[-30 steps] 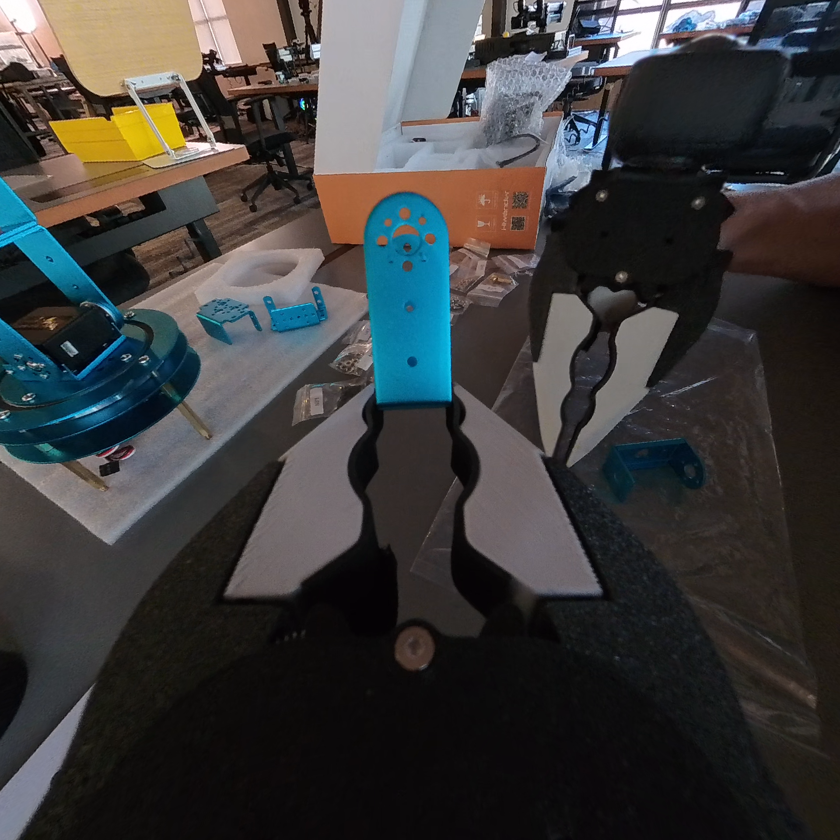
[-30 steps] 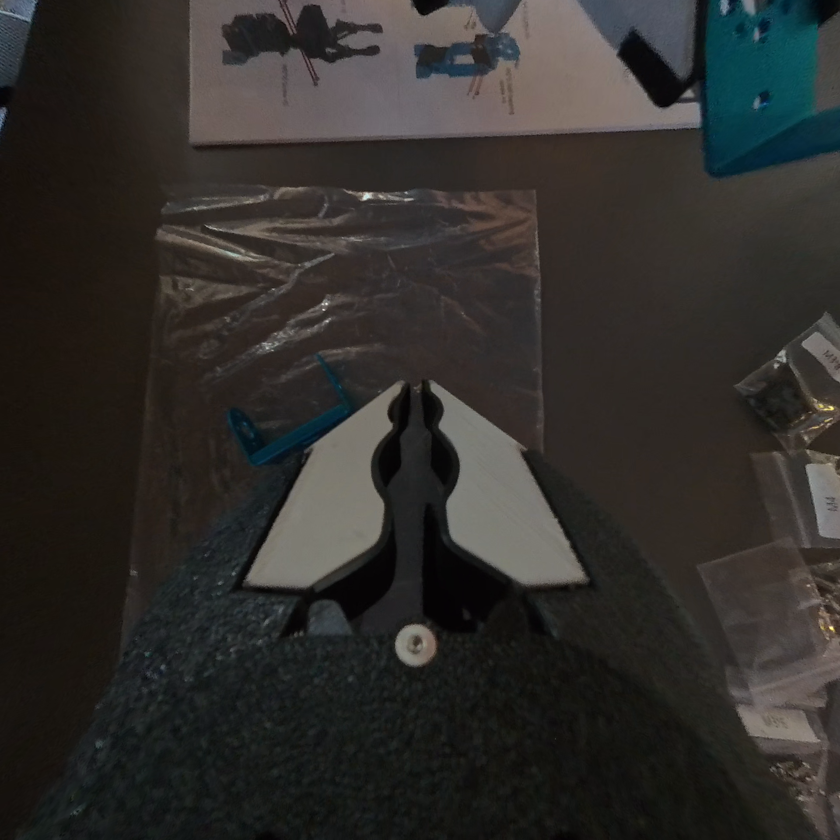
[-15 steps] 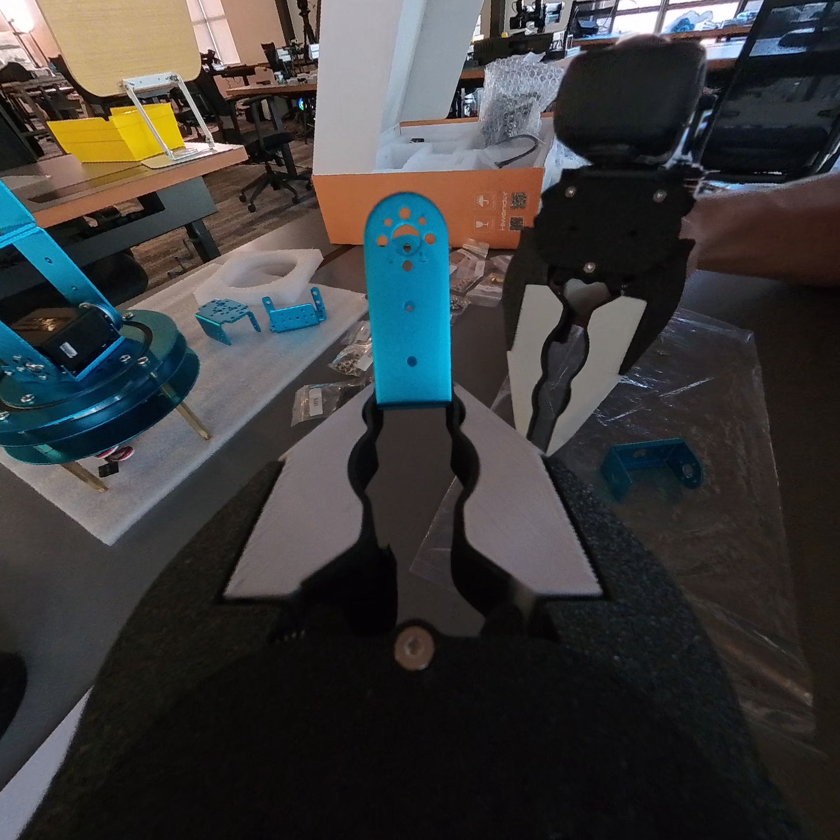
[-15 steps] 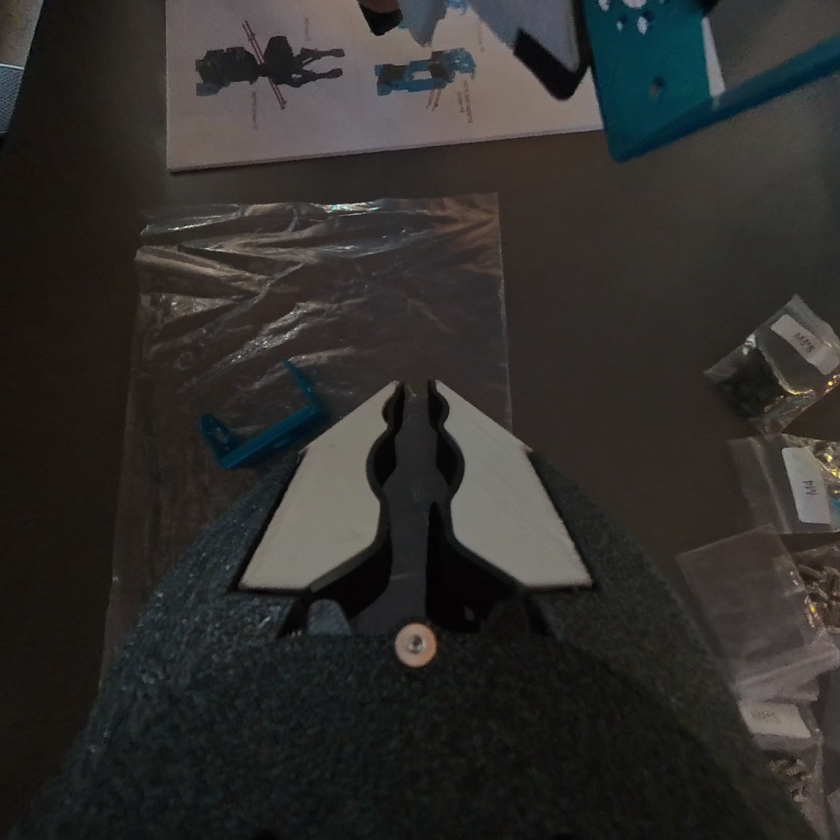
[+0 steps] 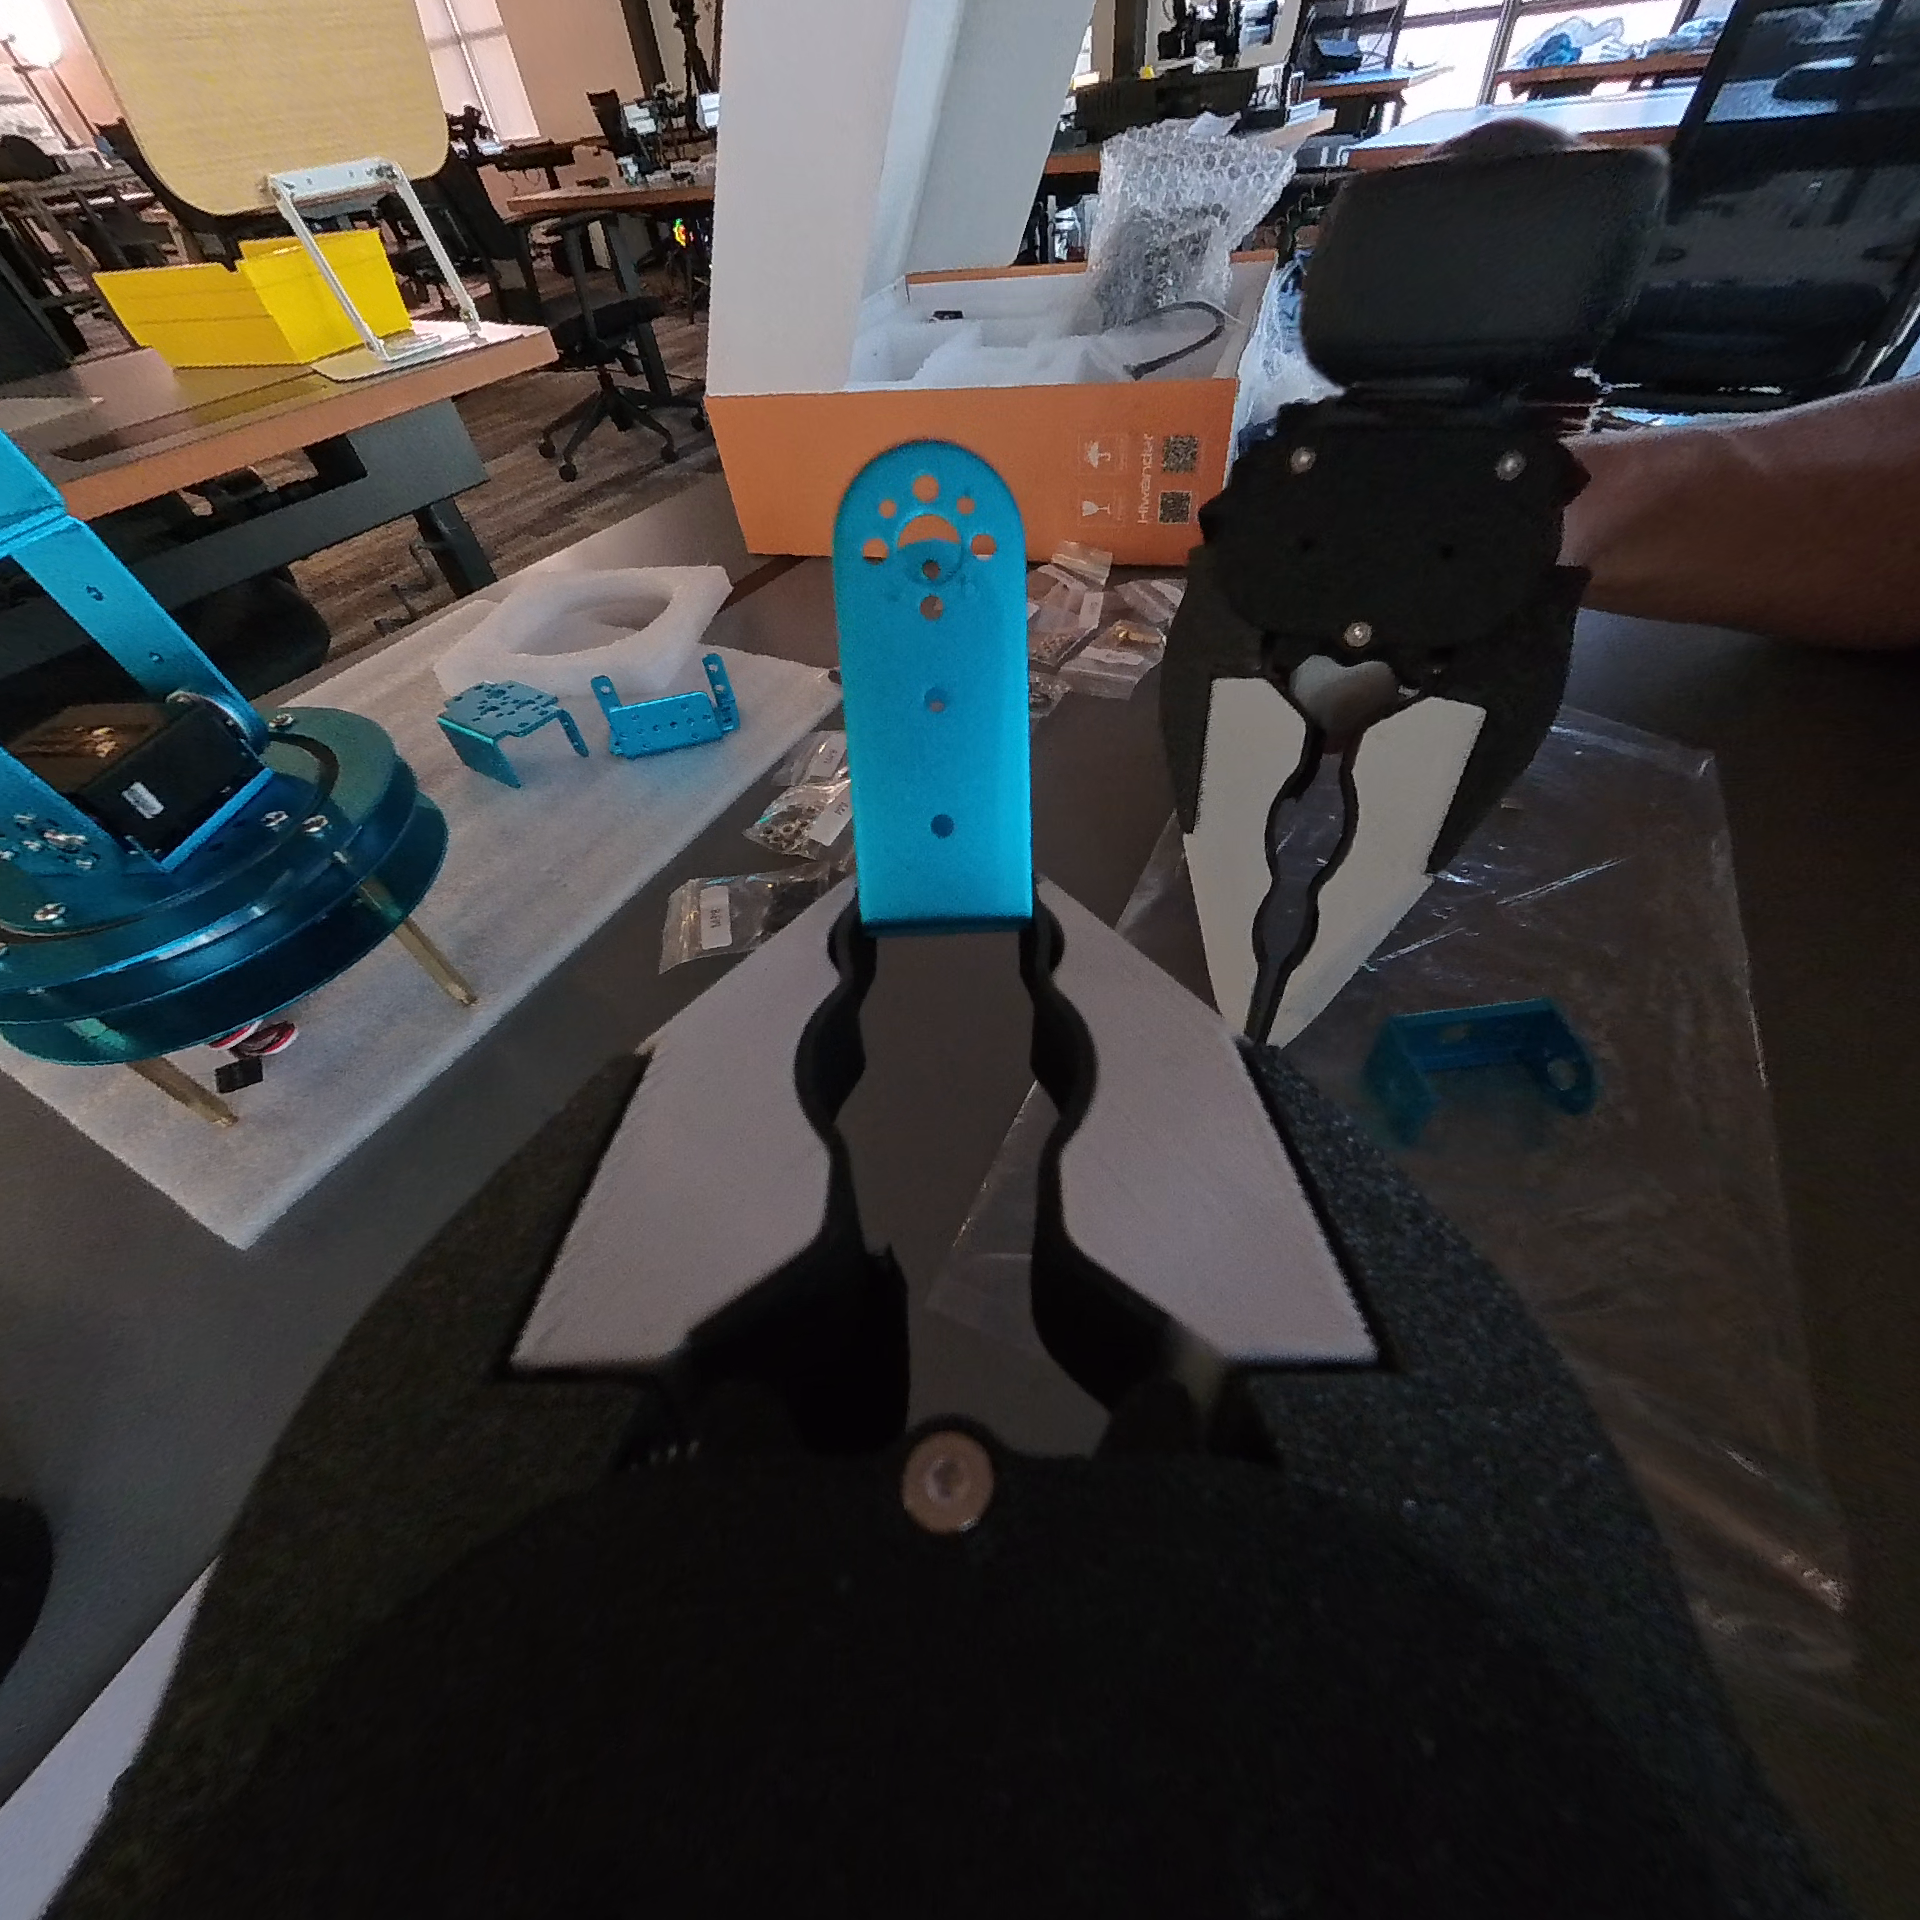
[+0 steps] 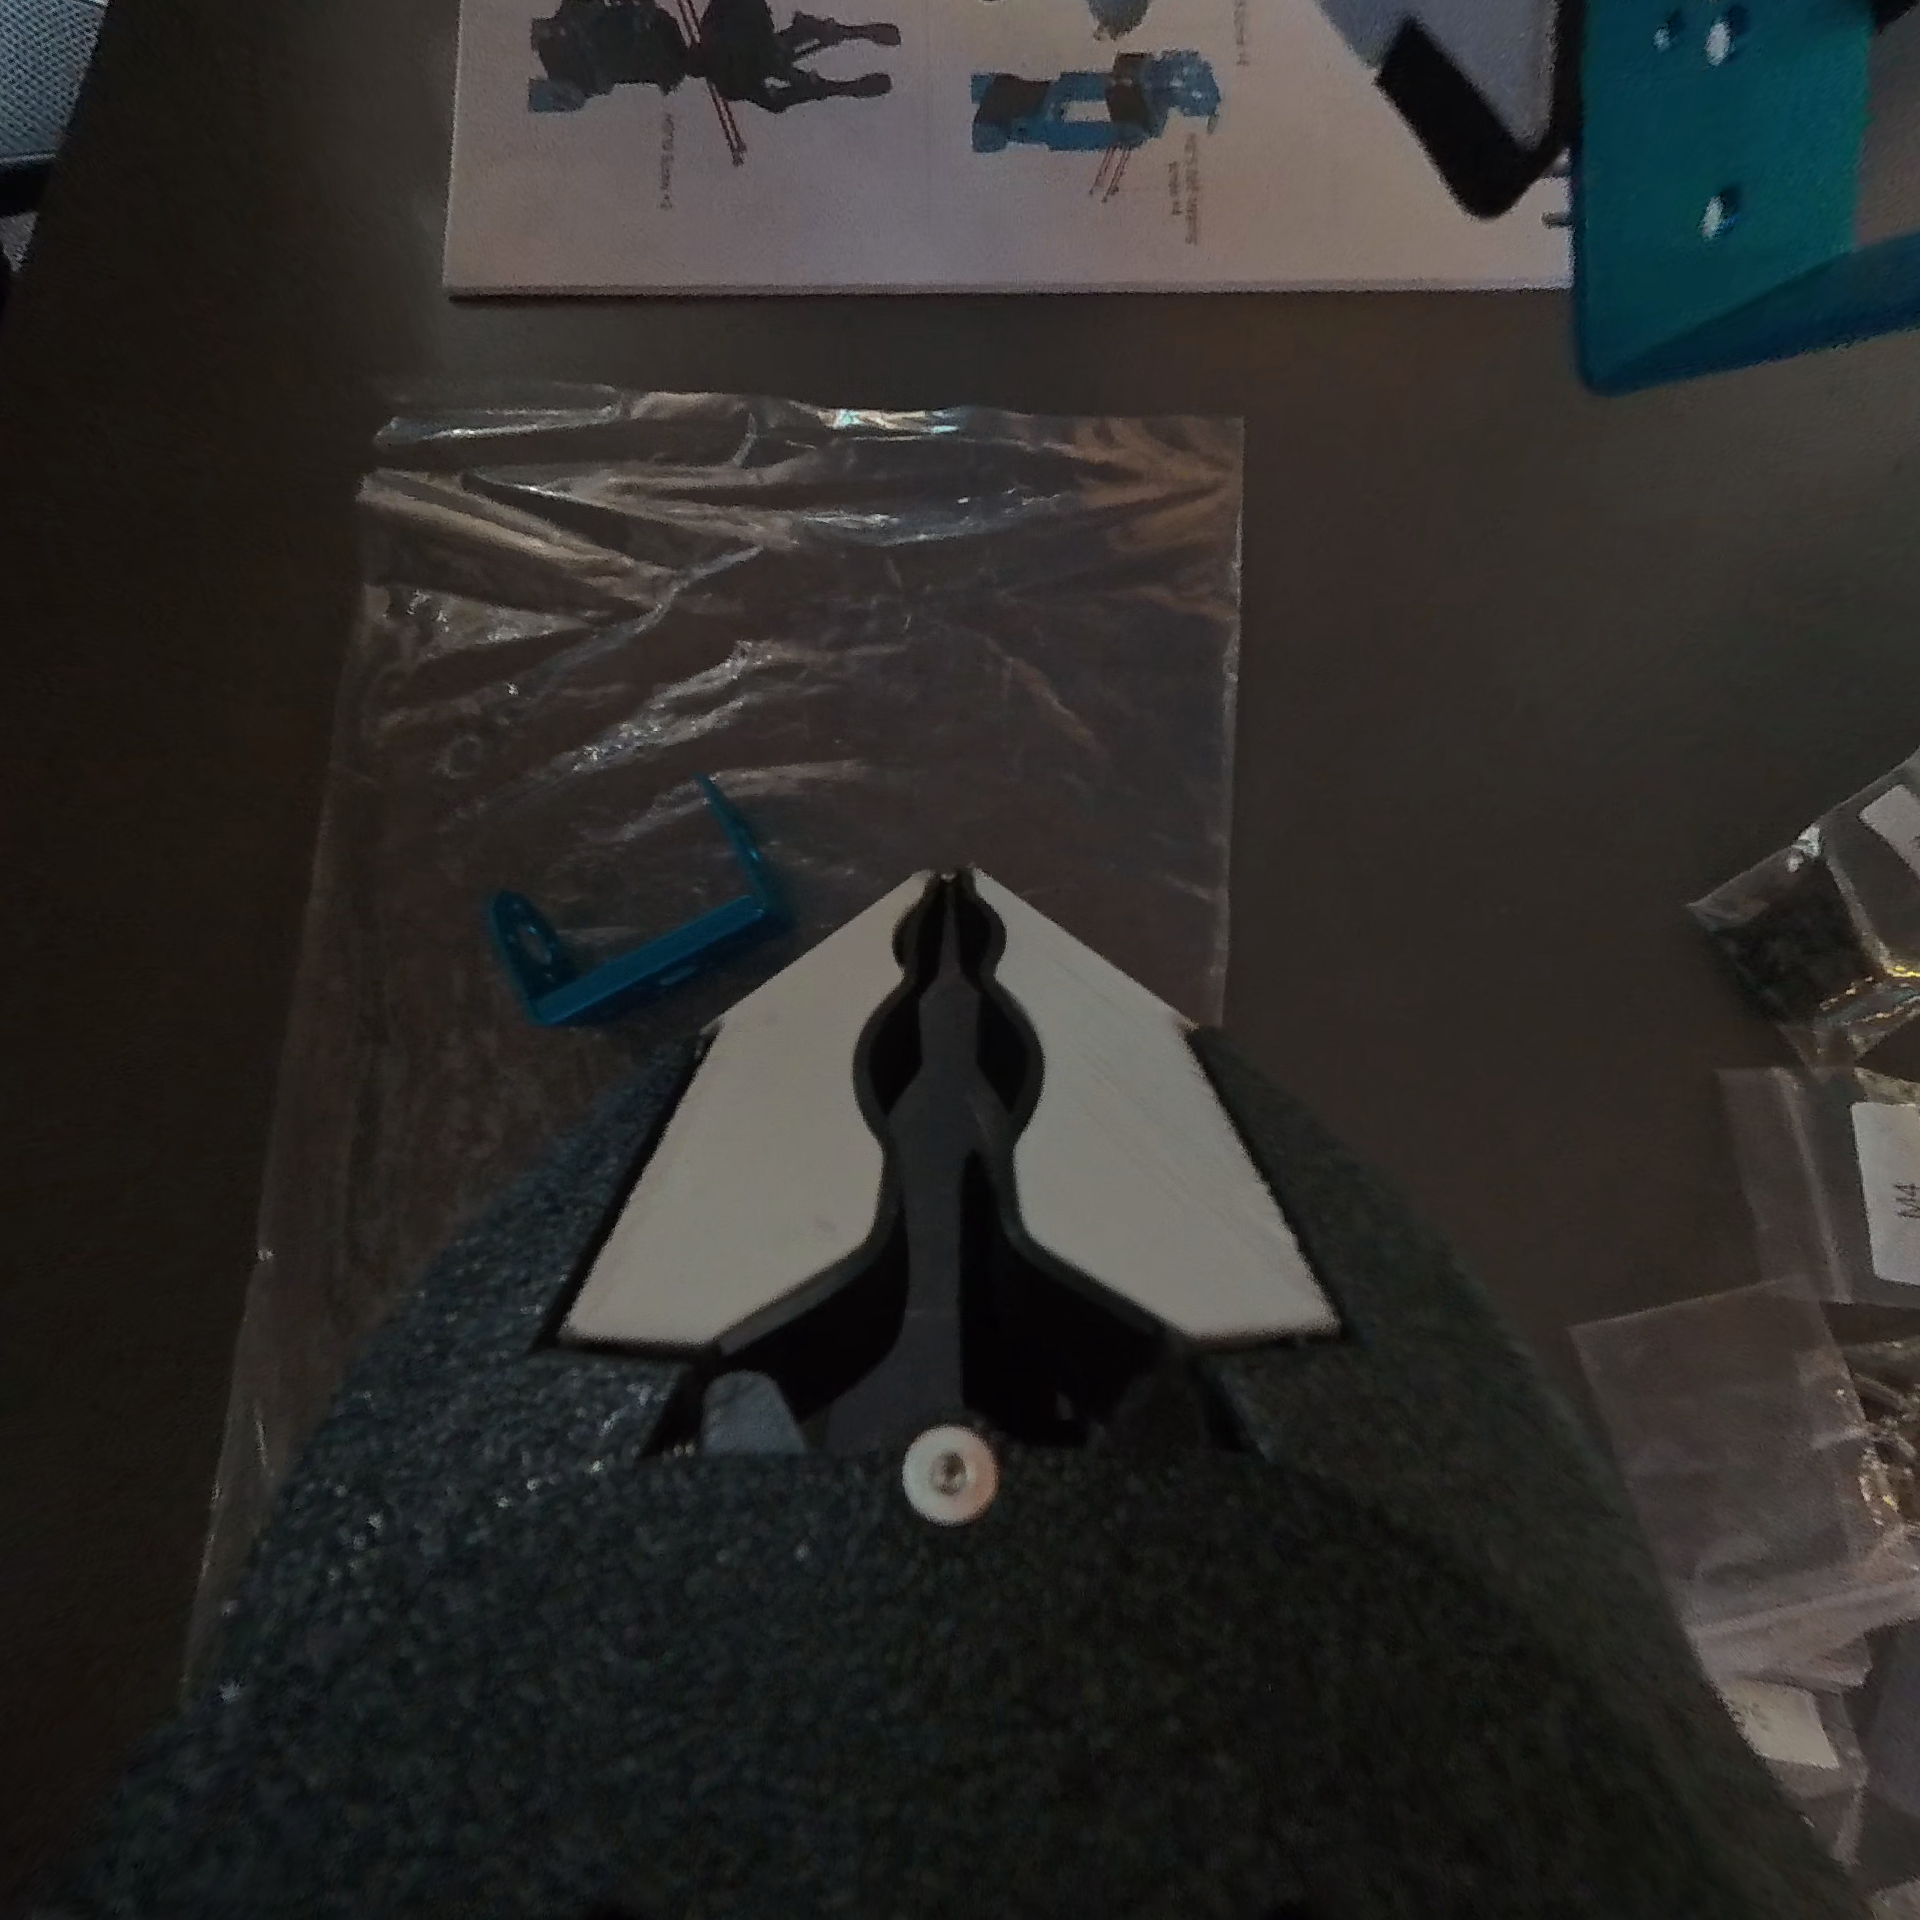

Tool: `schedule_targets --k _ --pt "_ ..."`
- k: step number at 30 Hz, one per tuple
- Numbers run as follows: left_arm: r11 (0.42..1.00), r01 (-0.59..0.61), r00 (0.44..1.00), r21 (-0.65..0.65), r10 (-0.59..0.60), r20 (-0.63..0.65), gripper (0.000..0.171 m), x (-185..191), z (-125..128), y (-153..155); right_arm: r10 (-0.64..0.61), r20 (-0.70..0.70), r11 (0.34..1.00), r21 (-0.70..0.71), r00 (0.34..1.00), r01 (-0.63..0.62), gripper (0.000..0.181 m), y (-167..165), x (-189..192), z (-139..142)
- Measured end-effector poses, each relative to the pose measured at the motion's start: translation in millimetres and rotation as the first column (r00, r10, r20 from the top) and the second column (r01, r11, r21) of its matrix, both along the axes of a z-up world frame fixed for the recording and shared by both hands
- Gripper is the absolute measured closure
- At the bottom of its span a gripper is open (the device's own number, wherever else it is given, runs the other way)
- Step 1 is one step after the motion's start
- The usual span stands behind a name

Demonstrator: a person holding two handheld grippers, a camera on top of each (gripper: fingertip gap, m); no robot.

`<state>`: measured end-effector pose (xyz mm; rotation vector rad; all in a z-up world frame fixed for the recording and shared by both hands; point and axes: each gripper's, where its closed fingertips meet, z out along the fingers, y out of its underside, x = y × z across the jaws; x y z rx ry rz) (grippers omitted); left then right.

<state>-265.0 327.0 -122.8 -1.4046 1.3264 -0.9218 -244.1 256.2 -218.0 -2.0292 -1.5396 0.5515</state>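
Observation:
My left gripper is shut on a long blue metal bracket with a rounded, holed top and holds it upright above the table. The same bracket shows at the top right of the right wrist view. My right gripper is shut and empty. It points down over a clear plastic bag on the dark table. In the left wrist view it hangs to the right of the held bracket. A small blue U-shaped bracket lies on the bag just left of its tips and shows in the left wrist view.
A blue round robot base stands on a white foam sheet at the left, with two small blue brackets. An orange box stands behind. Small bags of screws lie at the right. A printed instruction sheet lies beyond the bag. About 12 centimetres separates my left fingertips from my right.
My right gripper swung left toward the held bracket, then back right, staying shut above the plastic bag. My left gripper has held the long bracket still.

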Motion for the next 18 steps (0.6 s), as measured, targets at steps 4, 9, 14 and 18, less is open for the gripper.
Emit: schedule_targets --k 4,9,14,18 --pt "1.0 -0.001 1.0 -0.002 0.001 0.0 0.145 -0.1 0.0 0.4 -0.007 -0.005 1.0 -0.015 1.0 0.006 0.174 -1.4 -2.2 0.9" --pt "1.0 0.0 1.0 -0.003 0.0 0.0 0.145 -0.1 -0.1 0.2 -0.036 0.005 0.999 -0.009 0.999 0.036 0.173 1.7 -3.4 0.2" --pt "1.0 0.002 1.0 -0.006 -0.002 0.001 0.145 -0.2 0.2 0.1 -0.046 -0.002 0.999 -0.023 0.999 0.046 0.172 2.2 -2.1 -0.4" --pt "1.0 0.002 1.0 -0.007 -0.002 0.001 0.145 -0.1 0.2 0.2 -0.055 0.007 0.998 -0.013 0.998 0.055 0.176 3.4 0.2 -0.1"
